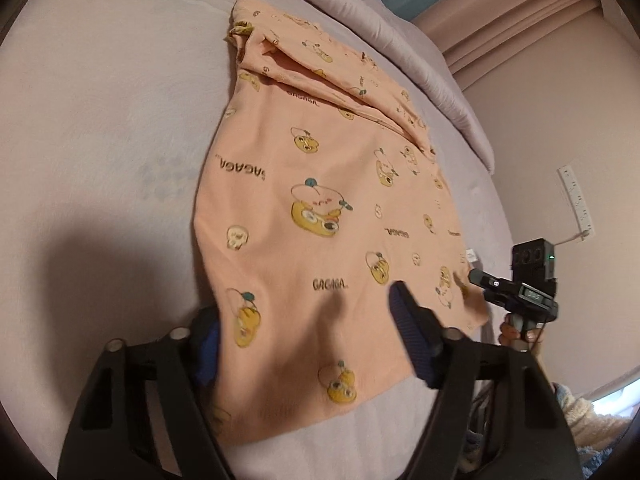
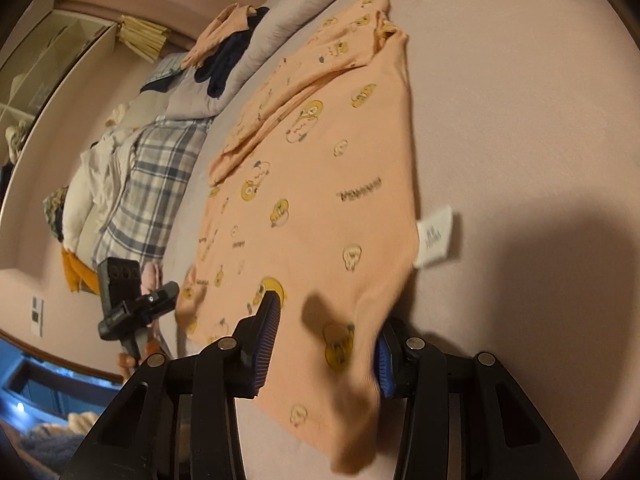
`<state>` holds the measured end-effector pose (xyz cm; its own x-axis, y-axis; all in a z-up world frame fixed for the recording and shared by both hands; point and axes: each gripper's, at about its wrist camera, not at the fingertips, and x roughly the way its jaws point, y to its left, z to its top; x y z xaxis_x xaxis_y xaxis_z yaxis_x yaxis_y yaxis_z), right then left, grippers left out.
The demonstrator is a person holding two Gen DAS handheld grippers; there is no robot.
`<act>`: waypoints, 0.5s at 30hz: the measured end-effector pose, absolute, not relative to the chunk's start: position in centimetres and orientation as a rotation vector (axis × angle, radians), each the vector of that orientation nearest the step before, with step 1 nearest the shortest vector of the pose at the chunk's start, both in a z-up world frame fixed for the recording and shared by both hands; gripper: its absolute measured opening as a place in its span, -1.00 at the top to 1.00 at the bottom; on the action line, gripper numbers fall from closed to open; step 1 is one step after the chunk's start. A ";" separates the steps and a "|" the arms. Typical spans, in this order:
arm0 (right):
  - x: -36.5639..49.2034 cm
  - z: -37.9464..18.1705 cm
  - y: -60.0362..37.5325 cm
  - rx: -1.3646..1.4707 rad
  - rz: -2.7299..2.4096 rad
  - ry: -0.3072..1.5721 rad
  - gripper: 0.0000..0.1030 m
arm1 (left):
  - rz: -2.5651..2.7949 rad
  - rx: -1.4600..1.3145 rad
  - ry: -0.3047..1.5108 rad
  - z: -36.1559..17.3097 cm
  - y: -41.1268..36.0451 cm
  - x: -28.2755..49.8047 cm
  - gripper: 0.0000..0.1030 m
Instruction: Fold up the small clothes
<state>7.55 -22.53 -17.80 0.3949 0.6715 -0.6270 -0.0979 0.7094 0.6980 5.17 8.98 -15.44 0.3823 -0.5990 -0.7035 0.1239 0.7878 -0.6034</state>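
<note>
I have the peach printed garment (image 1: 320, 200) flat on the bed (image 1: 100, 120) with 1 side already folded in, my left gripper (image 1: 308, 344) and right gripper (image 2: 324, 344) each straddling its near hem, jaws spread, so the lengthwise folds remain.

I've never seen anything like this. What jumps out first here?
A peach garment printed with yellow cartoon faces lies spread on a pale bed sheet. Two black hand-held grippers straddle its near hem: the left gripper and the right gripper.
</note>
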 end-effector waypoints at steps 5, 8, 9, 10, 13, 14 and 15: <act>6.7 -17.5 -22.7 0.565 0.517 1.063 0.49 | -0.411 -0.399 1.112 -15.5 8.3 5.4 0.54; 6.1 -17.2 -22.6 0.528 0.506 1.053 0.73 | -0.373 -0.349 1.107 -15.4 8.2 5.3 0.78; 5.9 -17.1 -22.3 0.514 0.509 1.048 0.78 | -0.367 -0.341 1.105 -15.3 8.2 5.2 0.79; 5.7 -16.7 -22.0 0.500 0.517 1.036 0.81 | -0.364 -0.327 1.099 -15.2 8.1 5.2 0.83; 5.8 -15.9 -21.5 0.495 0.542 0.983 0.88 | -0.355 -0.294 1.073 -14.6 7.5 5.3 0.86; 5.9 -15.3 -21.4 0.499 0.552 0.956 0.88 | -0.358 -0.293 1.060 -14.3 7.6 5.3 0.86; 6.1 -15.0 -21.2 0.499 0.554 0.943 0.88 | -0.363 -0.288 1.036 -13.7 7.5 5.3 0.87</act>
